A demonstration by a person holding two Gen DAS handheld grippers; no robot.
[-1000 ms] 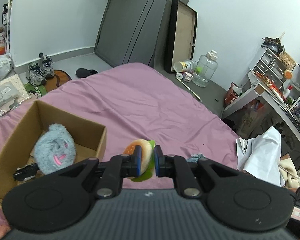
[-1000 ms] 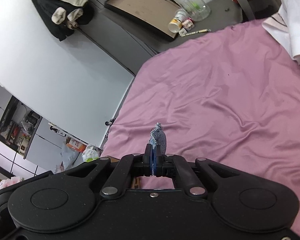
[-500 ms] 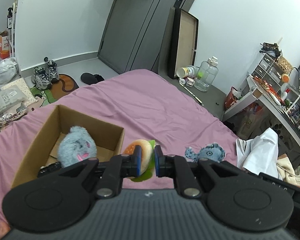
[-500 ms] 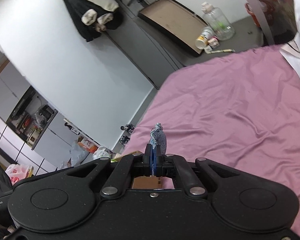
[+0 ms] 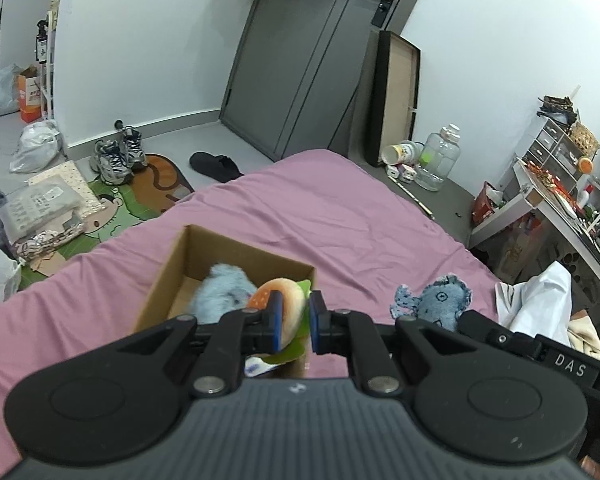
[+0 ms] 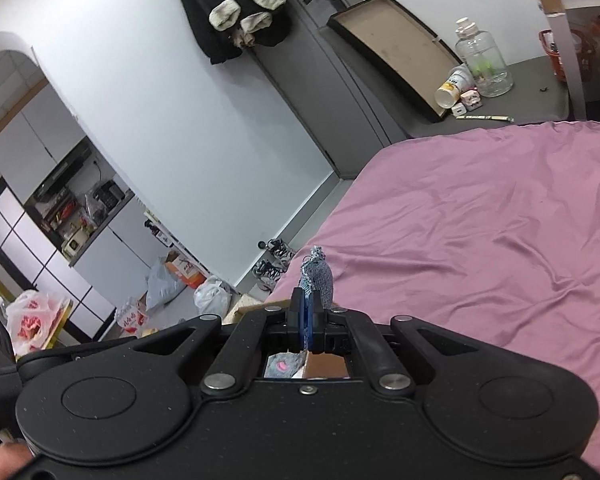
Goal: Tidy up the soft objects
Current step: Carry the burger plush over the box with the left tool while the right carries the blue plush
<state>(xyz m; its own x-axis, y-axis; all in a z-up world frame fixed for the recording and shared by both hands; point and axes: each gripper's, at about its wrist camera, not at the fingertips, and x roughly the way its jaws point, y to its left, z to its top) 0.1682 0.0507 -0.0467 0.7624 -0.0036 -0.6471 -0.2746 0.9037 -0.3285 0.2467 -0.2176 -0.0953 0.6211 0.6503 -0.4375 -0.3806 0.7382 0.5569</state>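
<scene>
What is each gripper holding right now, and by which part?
The left gripper pinches the burger plush across its bun sides. The right gripper pinches the denim fish toy by one thin edge.

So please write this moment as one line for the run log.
left claw: shut on burger plush | right claw: shut on denim fish toy | cardboard box: holds grey fluffy toy | both above pink bed

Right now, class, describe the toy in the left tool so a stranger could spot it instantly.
Start at the wide purple bedsheet, then the open brown cardboard box on it. Over the box's near corner, the left tool grips a round plush hamburger: orange bun, green felt lettuce, unlike its grey-blue neighbours.
</scene>
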